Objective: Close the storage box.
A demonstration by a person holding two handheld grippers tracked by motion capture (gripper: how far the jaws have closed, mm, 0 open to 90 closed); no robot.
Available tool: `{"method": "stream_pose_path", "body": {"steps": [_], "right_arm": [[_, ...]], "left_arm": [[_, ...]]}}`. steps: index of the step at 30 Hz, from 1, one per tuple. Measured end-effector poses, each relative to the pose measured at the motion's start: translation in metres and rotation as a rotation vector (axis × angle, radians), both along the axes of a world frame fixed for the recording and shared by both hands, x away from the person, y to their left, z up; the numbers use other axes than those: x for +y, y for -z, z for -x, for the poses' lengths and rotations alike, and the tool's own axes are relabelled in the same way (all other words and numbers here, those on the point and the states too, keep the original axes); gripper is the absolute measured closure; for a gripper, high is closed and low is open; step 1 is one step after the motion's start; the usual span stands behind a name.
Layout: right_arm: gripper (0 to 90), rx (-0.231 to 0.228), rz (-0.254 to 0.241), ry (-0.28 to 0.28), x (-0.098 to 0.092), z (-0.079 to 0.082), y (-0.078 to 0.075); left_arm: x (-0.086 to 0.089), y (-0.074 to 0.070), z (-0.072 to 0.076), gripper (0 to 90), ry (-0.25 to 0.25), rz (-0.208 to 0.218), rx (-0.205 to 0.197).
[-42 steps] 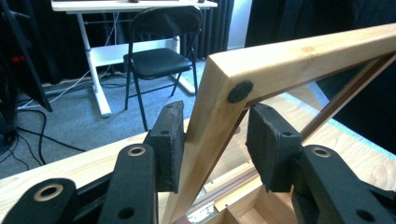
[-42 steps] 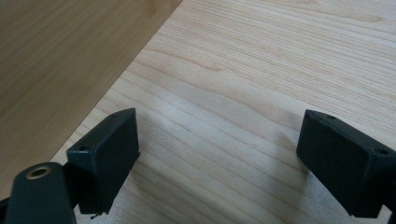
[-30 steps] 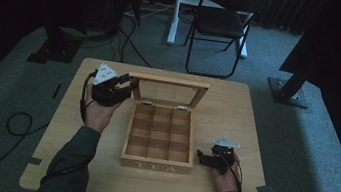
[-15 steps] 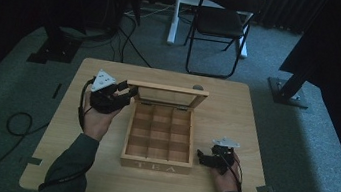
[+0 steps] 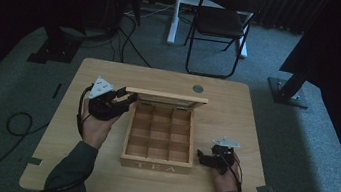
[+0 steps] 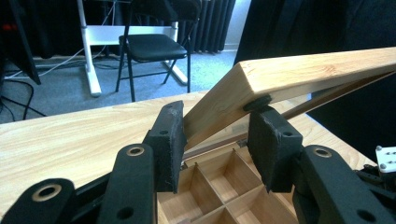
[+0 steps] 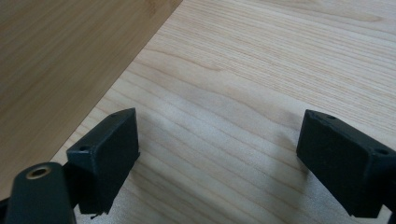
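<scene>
We see a wooden tea box (image 5: 158,145) in the middle of the table (image 5: 256,118), its nine compartments bare. Our left gripper (image 5: 125,100) holds the lid (image 5: 167,96) by its left end: in the left gripper view the jaws of the left gripper (image 6: 217,135) clamp the lid's (image 6: 299,74) frame, which slants half lowered over the box. Our right gripper (image 5: 202,157) rests on the table just right of the box, jaws wide apart with nothing between them.

Tea box (image 5: 159,142) mid-table (image 5: 256,118), lid (image 5: 167,96) raised at its far edge, chair (image 5: 220,25) behind table.
</scene>
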State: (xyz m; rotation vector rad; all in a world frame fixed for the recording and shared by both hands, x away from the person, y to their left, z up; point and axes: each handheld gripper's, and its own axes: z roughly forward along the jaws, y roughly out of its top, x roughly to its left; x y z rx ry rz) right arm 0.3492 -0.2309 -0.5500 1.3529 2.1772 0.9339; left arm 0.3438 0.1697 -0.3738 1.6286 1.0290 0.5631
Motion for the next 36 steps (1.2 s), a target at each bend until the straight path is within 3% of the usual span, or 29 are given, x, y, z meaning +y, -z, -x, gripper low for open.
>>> {"method": "stream_pose_path", "body": {"steps": [36], "right_arm": [[12.4, -0.002, -0.001, 0.001, 0.0, 0.0, 0.0]], "left_arm": [[0.001, 0.022, 0.029, 55.8, 0.004, 0.023, 0.048]]}}
